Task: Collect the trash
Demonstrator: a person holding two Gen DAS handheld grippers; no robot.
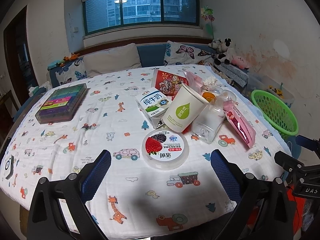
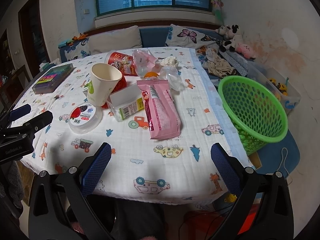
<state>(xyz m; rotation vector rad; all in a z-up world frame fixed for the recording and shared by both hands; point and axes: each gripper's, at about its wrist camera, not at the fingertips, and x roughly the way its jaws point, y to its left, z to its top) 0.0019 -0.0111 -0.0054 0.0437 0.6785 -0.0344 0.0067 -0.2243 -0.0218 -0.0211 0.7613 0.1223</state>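
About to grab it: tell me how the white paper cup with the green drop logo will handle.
The white paper cup looks empty, so probably light. It leans tilted on the milk carton, so a nudge may tip or roll it. Thin paper walls would likely crush under hard squeezing.

Surface: table under a white cartoon-print cloth (image 1: pixel 84 138).
Centre: yogurt tub (image 1: pixel 165 152).
Behind tub: milk carton (image 1: pixel 153 105), paper cup (image 1: pixel 185 109), clear bottle (image 1: pixel 210 120).
Right of tub: pink wrapper (image 1: pixel 240 124).
Far left of tub: marker case (image 1: pixel 62 104).

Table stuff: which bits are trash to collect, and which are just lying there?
Trash job: paper cup, yogurt tub, pink wrapper, clear bottle, milk carton, green basket.

Just lying about: marker case, plush toys, pillows.
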